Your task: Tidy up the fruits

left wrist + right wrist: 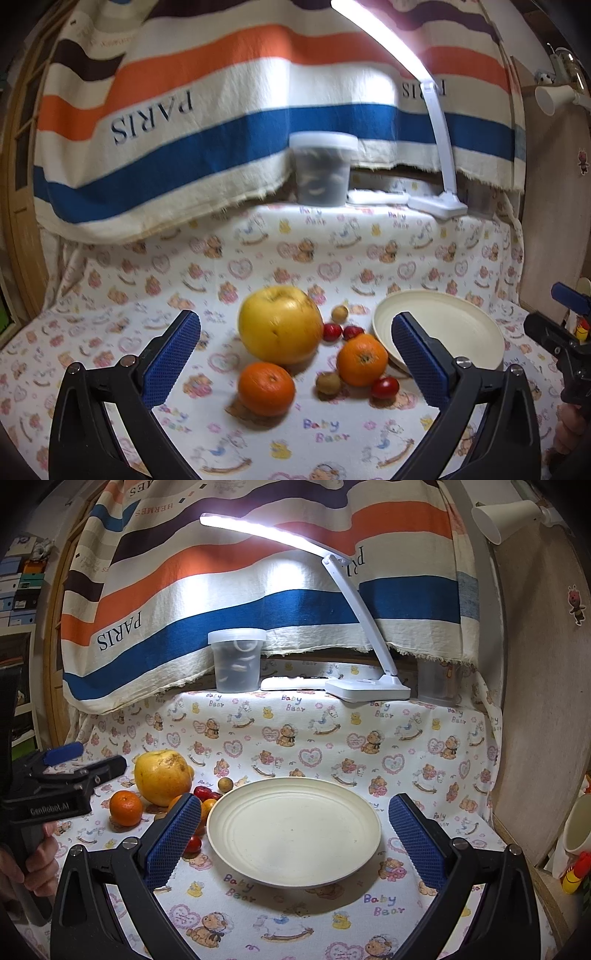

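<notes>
A large yellow pomelo (280, 325) stands on the bear-print cloth with small fruit around it. Nearer me lies an orange (266, 388), and a second orange (362, 359) rests against the rim of an empty cream plate (450, 325). A small brown fruit (328, 383) and a cherry tomato (385, 387) lie between them. Behind are two more red tomatoes (332, 331) and another brown fruit (340, 314). My left gripper (295, 318) is open, short of the pile, holding nothing. My right gripper (294, 801) is open around the near side of the plate (293, 830), also holding nothing.
At the back stand a lidded plastic tub (323, 170), a lit white desk lamp (369, 688) and a white remote (291, 683) under a striped hanging cloth (184, 609). A wooden board (535, 720) and a mug (578, 834) bound the right side. A hand (40, 853) holds the left gripper's handle.
</notes>
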The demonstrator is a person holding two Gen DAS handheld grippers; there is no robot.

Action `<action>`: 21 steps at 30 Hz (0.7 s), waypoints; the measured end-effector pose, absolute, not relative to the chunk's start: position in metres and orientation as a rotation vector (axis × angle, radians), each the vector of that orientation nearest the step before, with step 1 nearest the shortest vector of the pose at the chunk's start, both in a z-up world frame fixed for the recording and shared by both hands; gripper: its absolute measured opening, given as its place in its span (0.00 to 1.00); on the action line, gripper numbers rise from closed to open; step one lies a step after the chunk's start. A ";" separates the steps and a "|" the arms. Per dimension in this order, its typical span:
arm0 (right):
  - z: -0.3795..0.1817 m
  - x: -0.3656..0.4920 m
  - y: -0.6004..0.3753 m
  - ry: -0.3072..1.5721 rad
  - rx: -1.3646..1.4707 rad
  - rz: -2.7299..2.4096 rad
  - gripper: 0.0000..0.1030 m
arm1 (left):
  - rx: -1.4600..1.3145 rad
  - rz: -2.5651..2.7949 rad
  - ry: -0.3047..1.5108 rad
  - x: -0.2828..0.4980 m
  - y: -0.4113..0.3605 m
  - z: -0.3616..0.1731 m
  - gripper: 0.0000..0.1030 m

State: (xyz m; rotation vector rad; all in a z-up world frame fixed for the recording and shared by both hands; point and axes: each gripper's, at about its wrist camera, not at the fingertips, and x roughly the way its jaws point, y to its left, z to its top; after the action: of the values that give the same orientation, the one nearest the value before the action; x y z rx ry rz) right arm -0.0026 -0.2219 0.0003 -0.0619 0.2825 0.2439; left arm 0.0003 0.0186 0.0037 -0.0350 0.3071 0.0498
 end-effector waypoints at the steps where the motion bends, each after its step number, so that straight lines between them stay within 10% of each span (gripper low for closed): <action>1: 0.000 -0.002 -0.222 0.284 -0.060 0.244 0.99 | -0.033 0.052 0.294 -0.002 0.019 0.006 1.00; 21: 0.000 -0.001 -0.222 0.302 -0.057 0.261 0.99 | -0.041 0.064 0.219 -0.016 0.027 0.023 1.00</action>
State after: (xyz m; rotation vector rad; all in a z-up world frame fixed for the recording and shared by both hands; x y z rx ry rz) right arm -0.0011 -0.2225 -0.0003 -0.0571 0.3019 0.2611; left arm -0.0159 0.0271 0.0228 -0.0415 0.2188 0.0645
